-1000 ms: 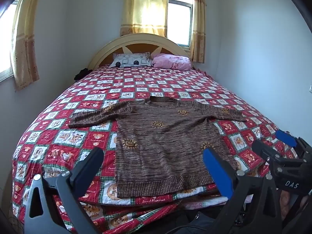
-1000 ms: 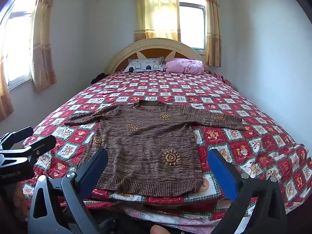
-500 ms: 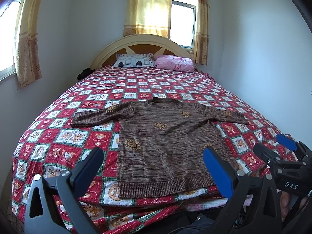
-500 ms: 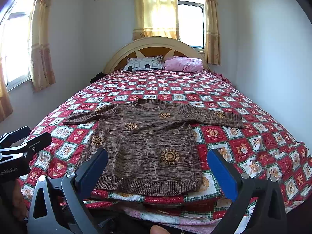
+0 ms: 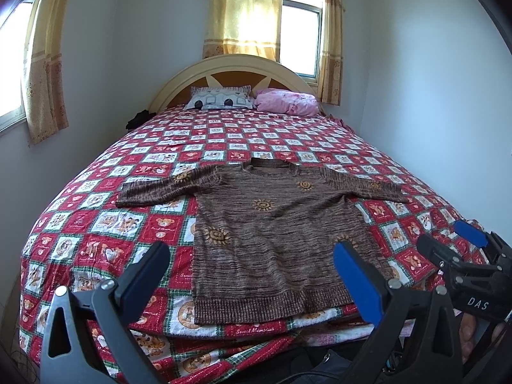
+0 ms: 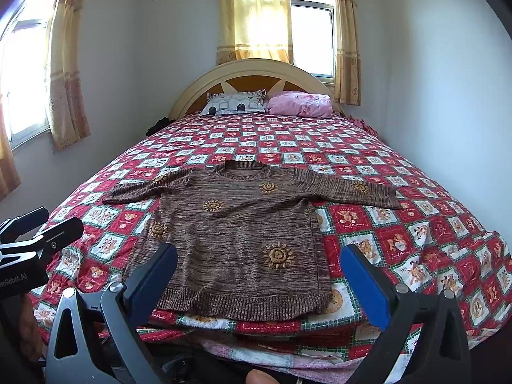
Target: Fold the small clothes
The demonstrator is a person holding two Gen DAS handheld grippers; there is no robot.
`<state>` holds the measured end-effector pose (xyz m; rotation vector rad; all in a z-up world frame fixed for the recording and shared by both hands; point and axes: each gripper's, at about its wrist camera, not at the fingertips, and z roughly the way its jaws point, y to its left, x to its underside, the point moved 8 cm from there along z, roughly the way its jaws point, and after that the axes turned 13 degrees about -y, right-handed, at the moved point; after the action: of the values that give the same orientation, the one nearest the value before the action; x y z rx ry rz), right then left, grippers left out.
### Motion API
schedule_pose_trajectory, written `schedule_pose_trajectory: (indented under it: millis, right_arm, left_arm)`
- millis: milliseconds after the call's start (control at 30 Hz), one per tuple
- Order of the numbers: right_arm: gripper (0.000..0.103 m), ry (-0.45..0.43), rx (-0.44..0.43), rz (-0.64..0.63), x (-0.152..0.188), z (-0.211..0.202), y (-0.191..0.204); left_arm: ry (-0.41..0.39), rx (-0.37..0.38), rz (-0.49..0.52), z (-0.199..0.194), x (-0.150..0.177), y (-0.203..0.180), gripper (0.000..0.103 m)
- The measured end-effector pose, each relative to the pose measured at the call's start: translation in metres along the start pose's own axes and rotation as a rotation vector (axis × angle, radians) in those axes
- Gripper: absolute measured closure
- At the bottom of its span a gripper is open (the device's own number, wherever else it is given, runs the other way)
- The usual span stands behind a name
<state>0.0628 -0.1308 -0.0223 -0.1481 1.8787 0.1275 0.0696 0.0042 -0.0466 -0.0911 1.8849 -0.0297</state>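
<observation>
A small brown knitted sweater (image 5: 272,230) (image 6: 236,240) with orange sun motifs lies flat on the bed, both sleeves spread out, neck toward the headboard, ribbed hem at the foot edge. My left gripper (image 5: 249,275) hovers open off the foot of the bed in front of the hem, nothing between its blue pads. My right gripper (image 6: 259,275) is open too, short of the hem and holding nothing. Each wrist view also catches the other gripper at its edge: the right gripper (image 5: 454,249) and the left gripper (image 6: 44,227).
The bed carries a red and white patchwork bedspread (image 5: 105,220) (image 6: 416,233). A patterned pillow (image 5: 219,97) and a pink pillow (image 5: 286,102) lie by the cream headboard (image 5: 236,64). Walls close in on both sides; curtained windows (image 6: 256,16) stand behind.
Both grippers have risen and tilted slightly, so the sweater sits a little lower in each view. Nothing was grasped and the sweater has not moved.
</observation>
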Motion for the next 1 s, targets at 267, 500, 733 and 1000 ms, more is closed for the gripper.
schedule_pose_trajectory:
  millis: [267,500,733,1000]
  right_arm:
    - [0.001,0.01,0.003,0.002,0.0024,0.0023,0.0002]
    - [0.001,0.011,0.003,0.003,0.0035,0.0033,-0.0003]
    - [0.001,0.016,0.004,0.005,0.0037,0.0038,-0.0009]
    - [0.001,0.022,0.005,0.009,0.0051,0.005,-0.0016]
  left_arm:
    - [0.004,-0.001,-0.003,-0.0002,0.0014,0.0011,0.0]
    - [0.004,-0.002,-0.006,0.0007,0.0009,0.0023,0.0]
    - [0.004,-0.001,-0.005,0.0008,0.0006,0.0021,0.0]
    - [0.005,-0.001,-0.008,0.0012,0.0004,0.0035,0.0]
